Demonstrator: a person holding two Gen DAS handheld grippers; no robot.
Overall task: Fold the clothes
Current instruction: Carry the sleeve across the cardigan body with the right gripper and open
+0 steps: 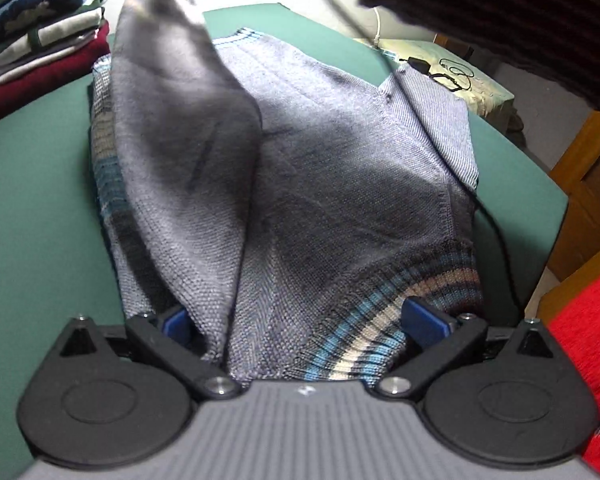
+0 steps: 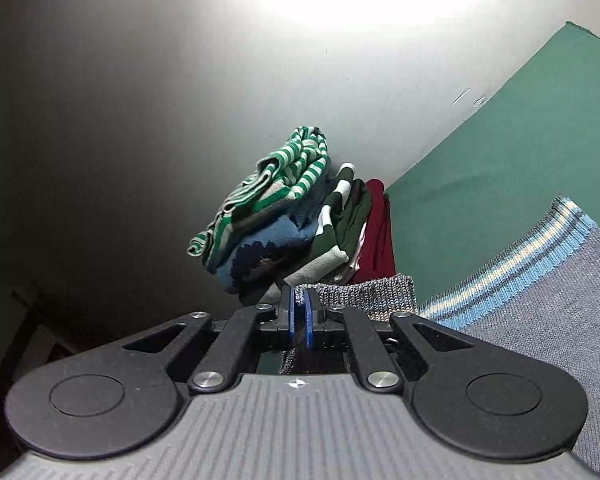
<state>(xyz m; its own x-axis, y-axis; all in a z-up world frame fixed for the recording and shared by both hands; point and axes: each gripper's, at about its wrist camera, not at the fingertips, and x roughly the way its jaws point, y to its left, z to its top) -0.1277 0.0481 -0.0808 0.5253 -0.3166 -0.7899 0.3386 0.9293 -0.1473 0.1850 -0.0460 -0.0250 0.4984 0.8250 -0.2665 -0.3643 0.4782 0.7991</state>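
A grey knit sweater [image 1: 340, 152] with blue, beige and black striped trim lies on the green table [image 1: 32, 200]. My left gripper [image 1: 300, 320] is open, its blue pads either side of the sweater's near edge by the striped band. One sleeve [image 1: 172, 120] is lifted up and away from the body. My right gripper [image 2: 299, 312] is shut on the sleeve's cuff [image 2: 364, 294], held up high. The sweater's body [image 2: 540, 340] with its striped hem lies to the right below it.
A stack of folded clothes [image 1: 40, 28] sits at the table's far left corner, also in the right wrist view [image 2: 292, 224]. A red garment [image 1: 584, 344] is at the right edge. A black cable [image 1: 496, 232] runs along the table's right side. A wall stands behind.
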